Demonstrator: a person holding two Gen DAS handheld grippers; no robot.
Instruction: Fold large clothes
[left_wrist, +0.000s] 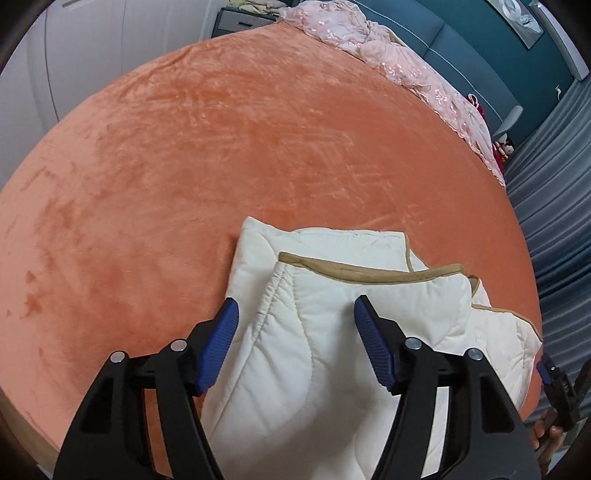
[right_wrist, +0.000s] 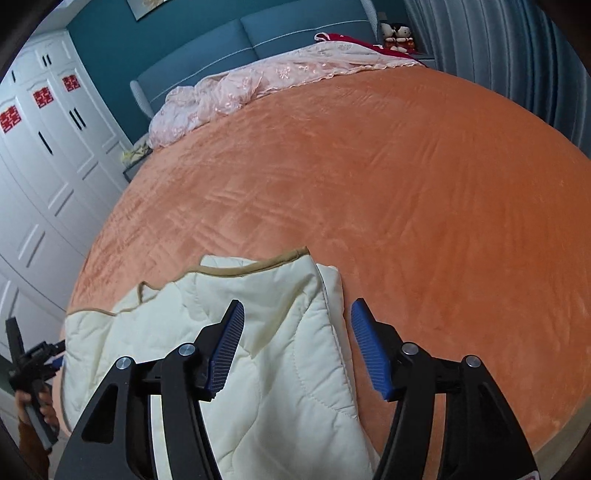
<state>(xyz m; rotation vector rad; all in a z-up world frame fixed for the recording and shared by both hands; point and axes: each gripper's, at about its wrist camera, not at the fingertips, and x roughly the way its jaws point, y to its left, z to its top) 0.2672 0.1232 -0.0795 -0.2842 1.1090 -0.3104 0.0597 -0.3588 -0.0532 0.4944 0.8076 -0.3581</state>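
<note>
A cream quilted garment with tan trim (left_wrist: 314, 332) lies folded on the near edge of an orange bed cover (left_wrist: 240, 147). It also shows in the right wrist view (right_wrist: 280, 354). My left gripper (left_wrist: 295, 314) is open, its blue pads (left_wrist: 218, 347) spread over the garment's left part, holding nothing. My right gripper (right_wrist: 297, 314) is open above the garment's right edge, also empty. The right gripper shows at the far right of the left wrist view (left_wrist: 557, 387), and the left gripper at the far left of the right wrist view (right_wrist: 33, 365).
A pink embroidered cover (right_wrist: 258, 85) is bunched at the head of the bed by a blue headboard (right_wrist: 229, 48). White wardrobes (right_wrist: 48, 155) stand on one side, grey curtains (left_wrist: 554, 221) on the other. Two dolls (right_wrist: 397, 35) sit by the headboard.
</note>
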